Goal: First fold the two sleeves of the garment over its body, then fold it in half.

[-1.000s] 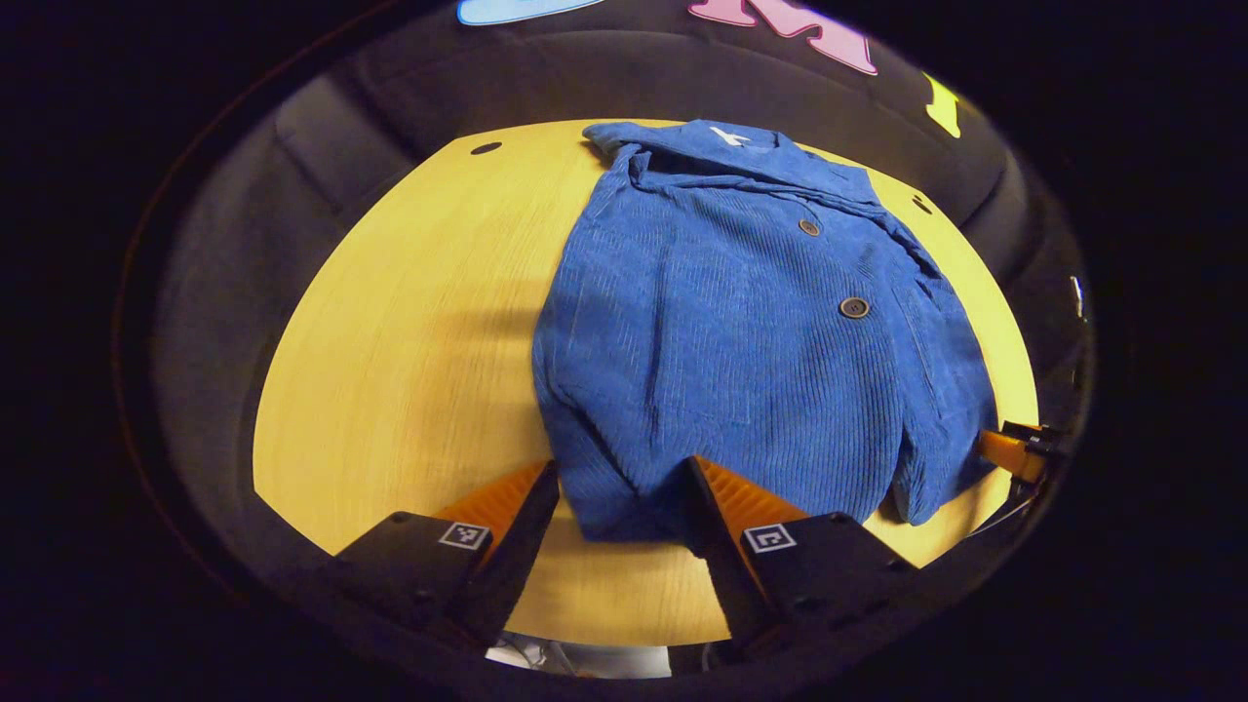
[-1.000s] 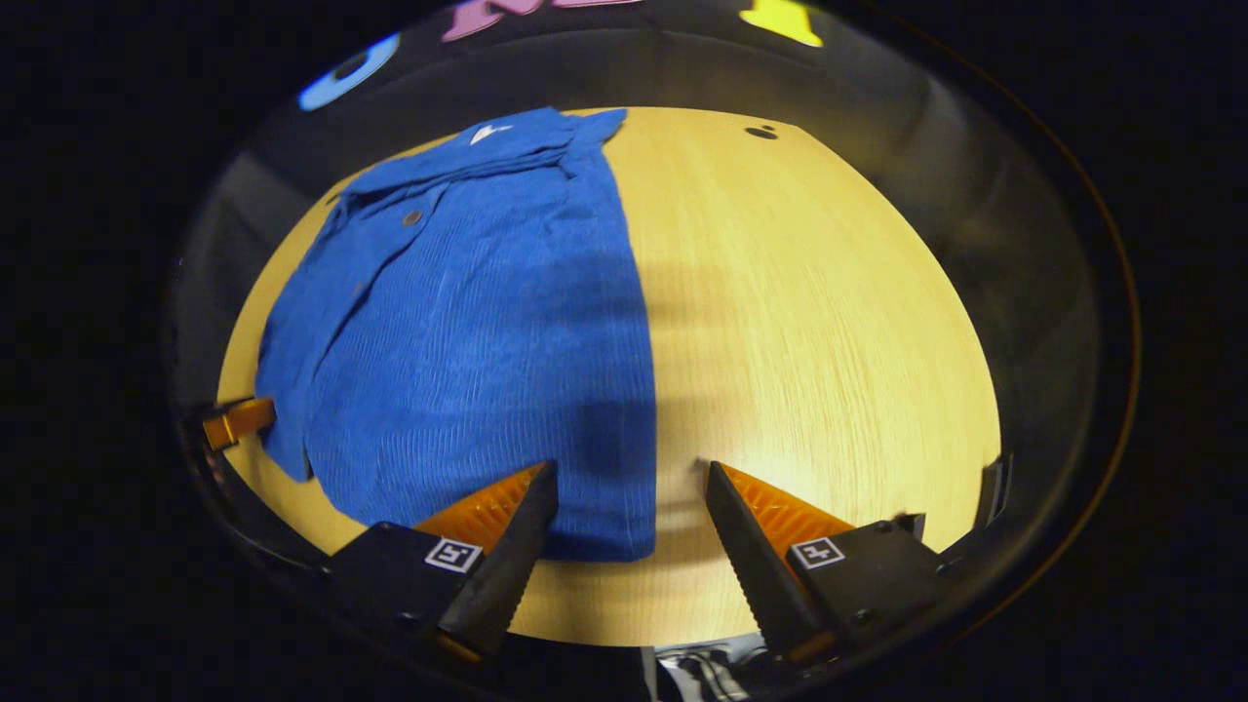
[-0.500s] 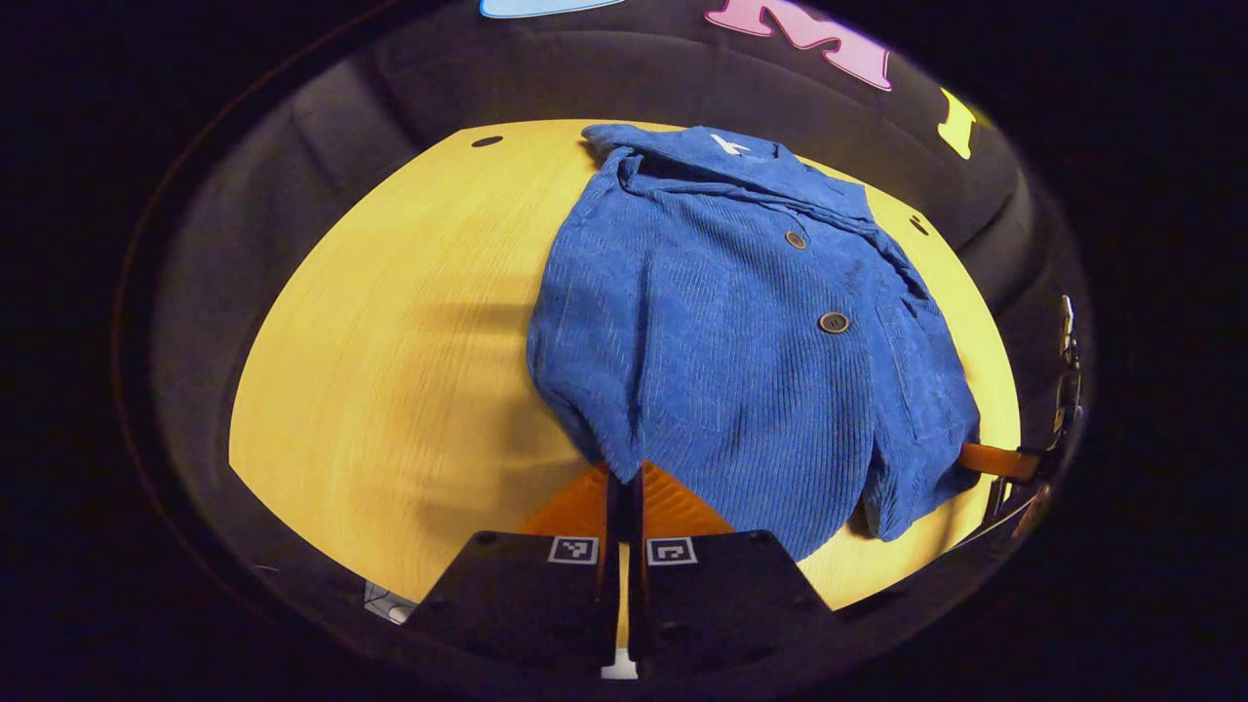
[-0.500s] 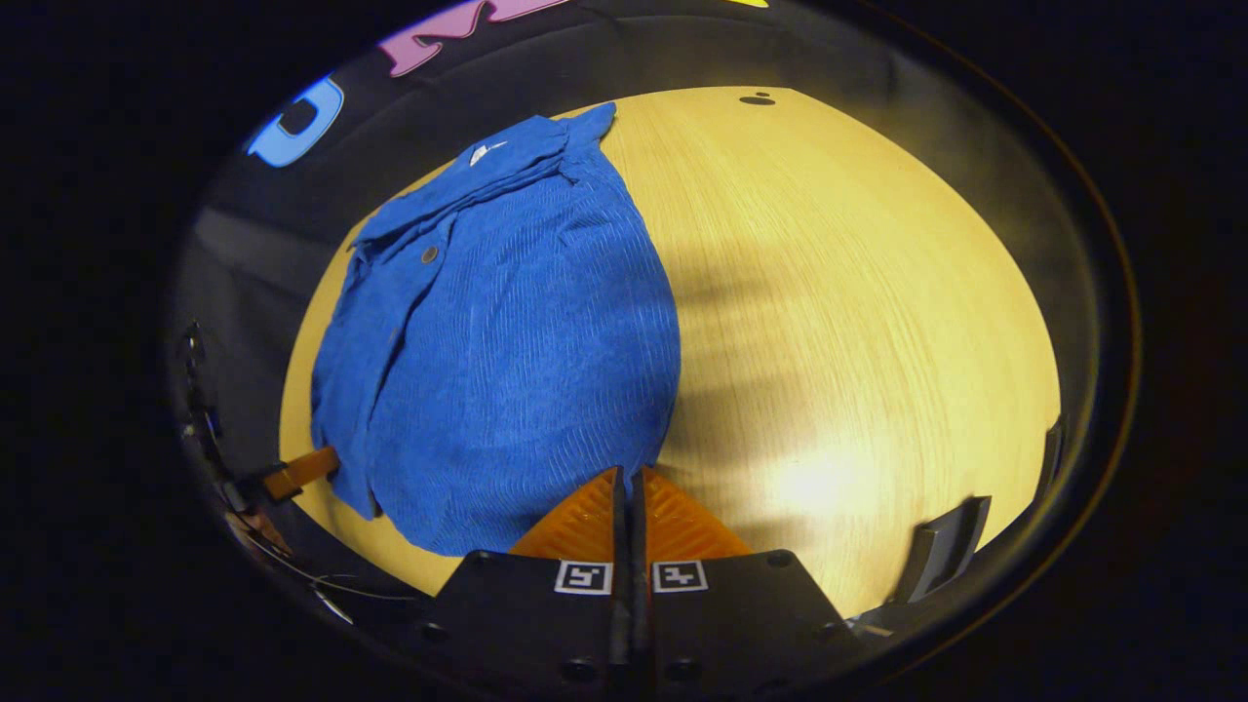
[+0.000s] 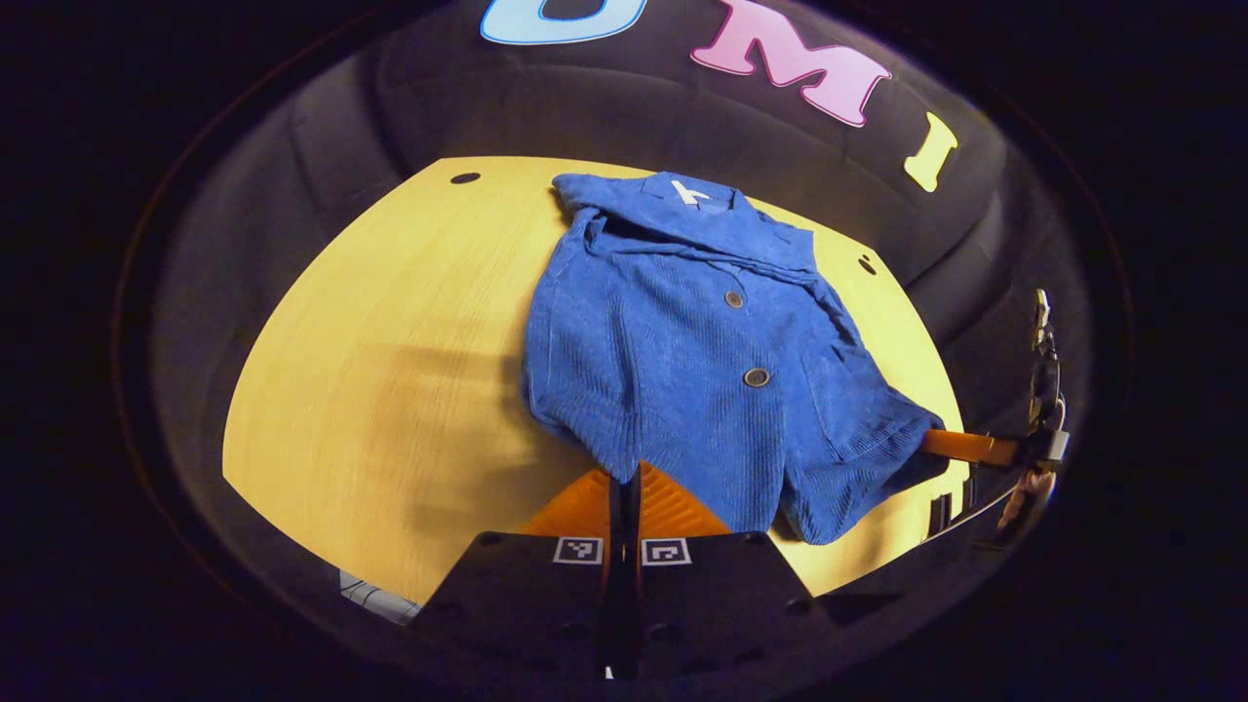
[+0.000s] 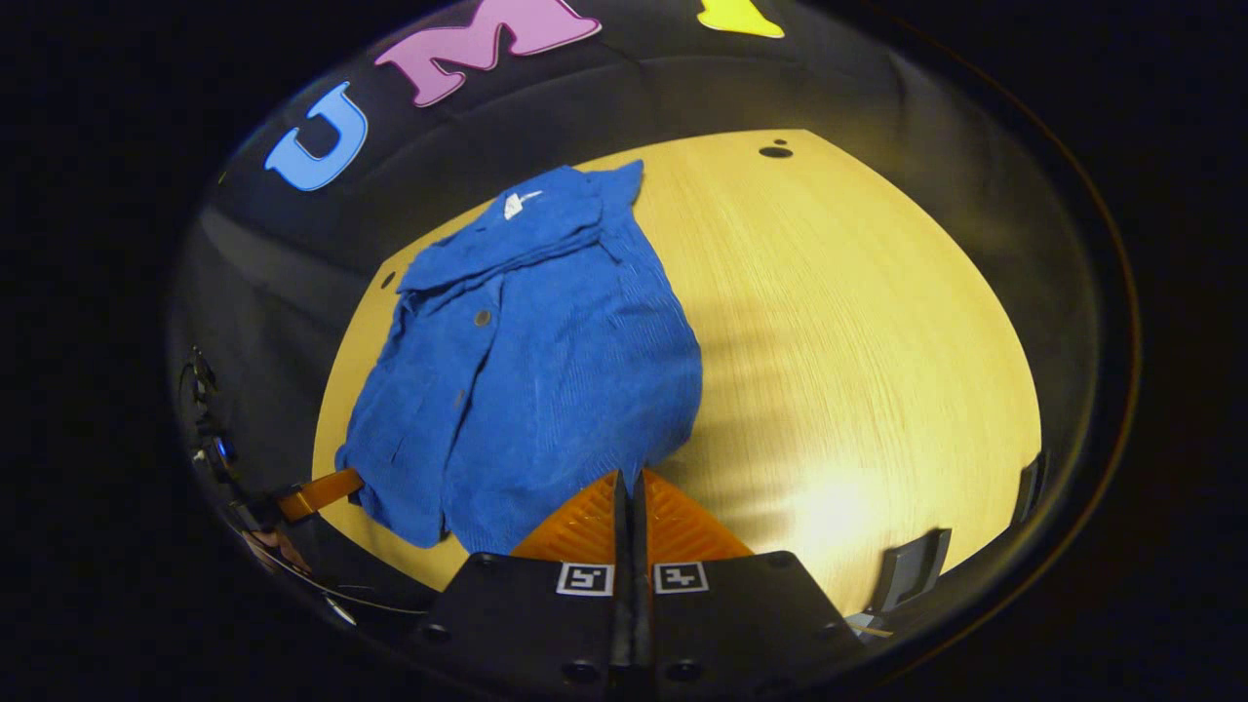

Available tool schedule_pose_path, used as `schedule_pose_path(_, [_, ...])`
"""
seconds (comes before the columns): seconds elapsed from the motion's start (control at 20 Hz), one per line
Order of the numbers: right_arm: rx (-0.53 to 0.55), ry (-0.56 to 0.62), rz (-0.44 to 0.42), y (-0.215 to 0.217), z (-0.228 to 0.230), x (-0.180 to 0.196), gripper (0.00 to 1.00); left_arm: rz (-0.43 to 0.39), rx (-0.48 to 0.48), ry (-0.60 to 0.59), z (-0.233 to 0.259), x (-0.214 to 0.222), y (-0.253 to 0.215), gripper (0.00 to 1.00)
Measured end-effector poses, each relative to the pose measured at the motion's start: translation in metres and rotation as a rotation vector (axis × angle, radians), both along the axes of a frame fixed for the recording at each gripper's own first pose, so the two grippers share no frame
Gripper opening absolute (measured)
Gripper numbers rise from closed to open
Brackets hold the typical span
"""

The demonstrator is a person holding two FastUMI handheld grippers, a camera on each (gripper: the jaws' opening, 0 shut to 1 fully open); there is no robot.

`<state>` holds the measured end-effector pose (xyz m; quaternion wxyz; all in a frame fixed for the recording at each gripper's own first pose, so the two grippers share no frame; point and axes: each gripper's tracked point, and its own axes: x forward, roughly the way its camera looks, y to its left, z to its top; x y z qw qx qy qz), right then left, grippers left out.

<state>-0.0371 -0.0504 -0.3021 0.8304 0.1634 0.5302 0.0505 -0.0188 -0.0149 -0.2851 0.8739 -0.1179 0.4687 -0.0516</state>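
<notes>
The blue garment [image 5: 682,361] is spread on the desk [image 5: 390,370], hem corners lifted. Both the left gripper [image 5: 624,478] and right gripper [image 6: 629,483] have their jaws closed on 1 corner each. If pulled unevenly, the thick corduroy could slip or bunch, so the half-fold ends up crooked.

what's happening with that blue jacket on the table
A person holding two grippers is folding a blue corduroy jacket on a round wooden table. The left gripper and the right gripper are each shut on a corner of the near hem, raised off the table. The sleeves look already folded in.
</notes>
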Motion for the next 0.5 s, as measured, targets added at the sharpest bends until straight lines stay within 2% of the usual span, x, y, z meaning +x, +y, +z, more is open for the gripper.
schedule_pose_path(0.25, [0.020, -0.088, 0.009, 0.007, 0.032, 0.070, 0.01, 0.024, -0.009, -0.085, 0.046, 0.055, 0.013, 0.00])
schedule_pose_path(0.5, [0.028, -0.210, 0.015, 0.012, 0.065, 0.165, 0.01, 0.025, 0.023, -0.165, 0.079, 0.139, 0.031, 0.00])
